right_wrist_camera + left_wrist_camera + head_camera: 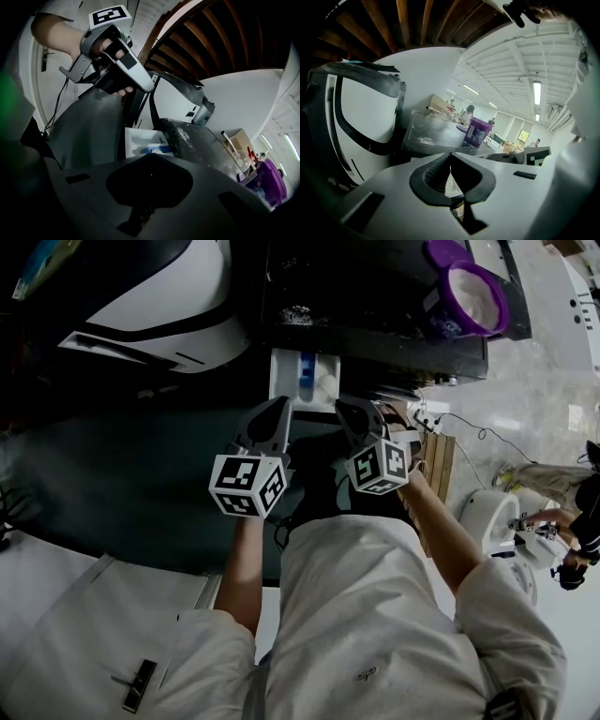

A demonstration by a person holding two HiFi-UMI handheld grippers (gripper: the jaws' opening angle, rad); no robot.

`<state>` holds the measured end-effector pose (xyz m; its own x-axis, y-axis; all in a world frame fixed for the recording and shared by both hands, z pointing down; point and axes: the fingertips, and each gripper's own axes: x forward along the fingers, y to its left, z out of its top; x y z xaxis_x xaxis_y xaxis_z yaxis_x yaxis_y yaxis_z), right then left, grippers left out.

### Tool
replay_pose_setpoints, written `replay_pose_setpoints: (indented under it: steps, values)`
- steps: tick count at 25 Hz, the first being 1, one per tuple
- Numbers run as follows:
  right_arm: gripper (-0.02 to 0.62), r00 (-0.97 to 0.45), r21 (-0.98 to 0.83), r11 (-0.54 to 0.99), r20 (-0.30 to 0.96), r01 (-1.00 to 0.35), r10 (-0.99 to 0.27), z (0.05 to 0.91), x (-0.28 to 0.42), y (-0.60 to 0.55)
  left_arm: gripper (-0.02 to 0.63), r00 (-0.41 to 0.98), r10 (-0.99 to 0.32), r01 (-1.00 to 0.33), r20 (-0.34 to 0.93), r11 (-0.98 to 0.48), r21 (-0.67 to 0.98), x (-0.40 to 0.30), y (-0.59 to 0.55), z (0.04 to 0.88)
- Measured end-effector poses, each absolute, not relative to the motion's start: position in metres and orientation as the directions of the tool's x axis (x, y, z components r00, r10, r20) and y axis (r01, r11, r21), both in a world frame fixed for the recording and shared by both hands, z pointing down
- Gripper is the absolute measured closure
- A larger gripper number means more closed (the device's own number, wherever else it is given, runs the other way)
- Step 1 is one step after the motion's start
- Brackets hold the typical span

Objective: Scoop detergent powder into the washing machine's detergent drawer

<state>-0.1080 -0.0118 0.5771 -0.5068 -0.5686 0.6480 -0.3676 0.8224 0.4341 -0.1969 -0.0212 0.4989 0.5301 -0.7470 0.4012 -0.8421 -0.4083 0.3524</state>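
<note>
Looks down on a dark washing machine top [375, 296] dusted with spilled powder [300, 315], with pale stone floor [525, 381] to the right and wooden beams [403, 23] overhead. Finds a purple detergent tub [473, 298] open near the top's right end, and a white curved machine [159, 296] to the left. Shows the white detergent drawer [286, 371] pulled out below the front edge. Holds the left gripper [450, 153] and right gripper [150, 155] side by side just before the drawer, each pressed together, pinching nothing.
</note>
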Motion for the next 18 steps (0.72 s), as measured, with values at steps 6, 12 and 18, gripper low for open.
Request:
replay_pose_setpoints:
  steps: [6,12,18]
  values:
    - [0.591,-0.488,0.507,0.801,0.637,-0.318,-0.597,0.572,-0.109,-0.01,0.586,0.53,-0.75,-0.842,0.395,-0.411,0.35,-0.198,-0.018,0.495]
    - [0.591,-0.479,0.523,0.79,0.63,-0.32,-0.611,0.569,-0.108,-0.01,0.586,0.531,-0.75,-0.842,0.394,-0.414,0.347,-0.2,-0.017,0.493]
    - [0.591,-0.479,0.512,0.785,0.622,-0.35,-0.619,0.564,-0.108,-0.011,0.586,0.537,-0.749,-0.838,0.388,-0.422,0.345,-0.2,-0.017,0.491]
